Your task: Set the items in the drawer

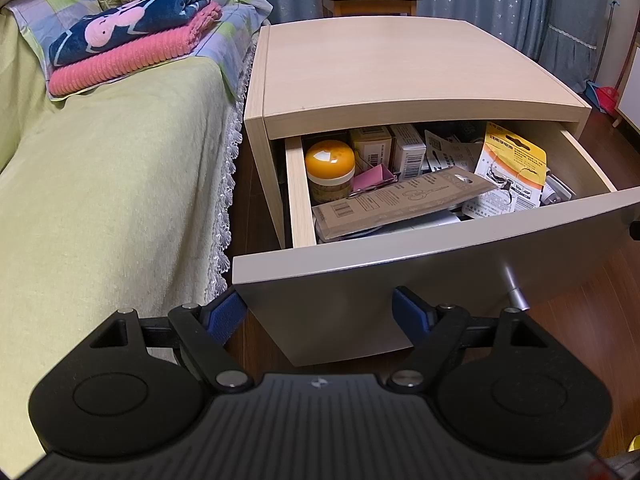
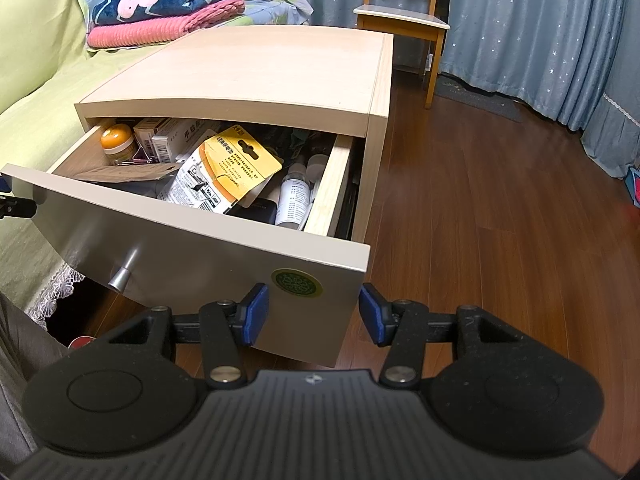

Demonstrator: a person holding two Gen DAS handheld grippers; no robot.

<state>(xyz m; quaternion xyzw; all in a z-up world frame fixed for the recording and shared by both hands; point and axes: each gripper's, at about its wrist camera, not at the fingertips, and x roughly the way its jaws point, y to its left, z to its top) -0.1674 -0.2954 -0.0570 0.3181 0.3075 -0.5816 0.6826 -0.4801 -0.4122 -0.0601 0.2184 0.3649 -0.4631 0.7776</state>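
The nightstand's drawer (image 1: 440, 268) (image 2: 192, 248) stands pulled out. It is packed with an orange-lidded jar (image 1: 330, 168) (image 2: 117, 140), small boxes (image 1: 408, 150), a brown card pack (image 1: 400, 200), a yellow blister pack (image 1: 510, 164) (image 2: 232, 168) and a white bottle (image 2: 294, 200). My left gripper (image 1: 318, 312) is open and empty, just before the drawer front's lower left. My right gripper (image 2: 314, 312) is open and empty too, at the front's lower right corner, beside a green sticker (image 2: 297, 281).
A silver knob (image 1: 516, 292) (image 2: 120, 276) sticks out of the drawer front. A bed with a green cover (image 1: 100, 200) and folded blankets (image 1: 132, 40) lies to the left. A wooden chair (image 2: 404, 20) and blue curtains stand behind. Wooden floor (image 2: 500, 200) spreads to the right.
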